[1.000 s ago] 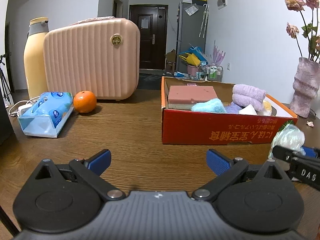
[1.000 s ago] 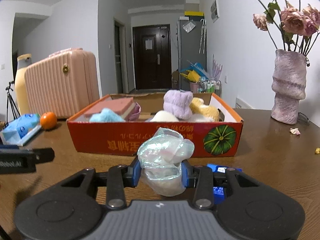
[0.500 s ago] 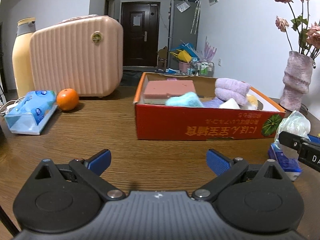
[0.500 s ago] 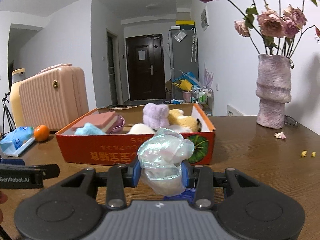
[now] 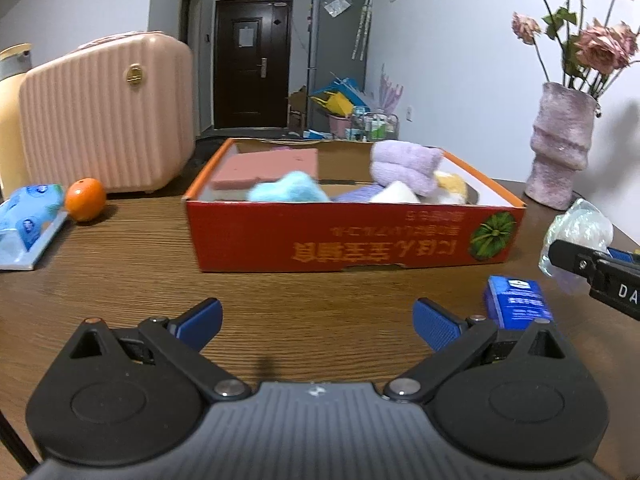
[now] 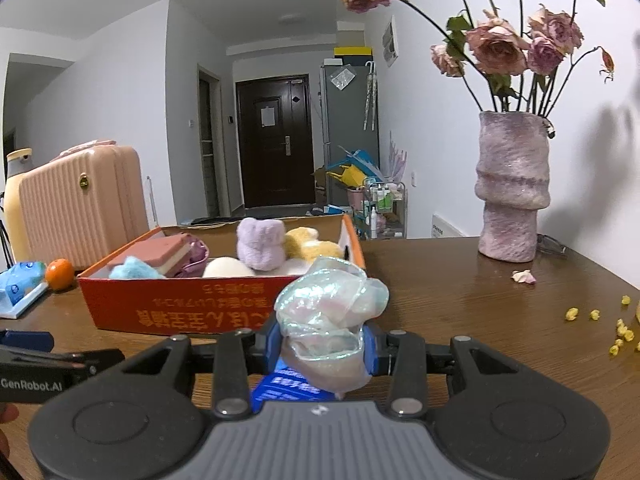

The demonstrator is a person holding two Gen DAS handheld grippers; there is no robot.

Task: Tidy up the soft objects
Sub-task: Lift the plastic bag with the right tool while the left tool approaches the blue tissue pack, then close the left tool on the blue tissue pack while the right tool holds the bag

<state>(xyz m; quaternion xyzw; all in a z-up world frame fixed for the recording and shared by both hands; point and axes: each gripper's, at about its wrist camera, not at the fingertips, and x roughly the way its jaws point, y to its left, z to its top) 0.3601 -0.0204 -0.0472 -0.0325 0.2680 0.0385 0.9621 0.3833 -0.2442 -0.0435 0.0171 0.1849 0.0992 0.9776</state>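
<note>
The left claw (image 5: pixel 316 314) hovered spread wide and empty over the brown wooden surface (image 5: pixel 140 280); the shallow red cardboard box (image 5: pixel 352 240) already held several soft things, while right of it the right claw (image 6: pixel 322 350) gripped an iridescent crumpled plastic bag (image 6: pixel 330 316), not yet boxed, and a small blue packet (image 5: pixel 516 300) lay near

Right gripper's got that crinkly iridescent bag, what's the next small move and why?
Probably carry it forward over the red cardboard box: the right gripper is shut on the iridescent bag, short of the box, which already holds other soft items.
</note>
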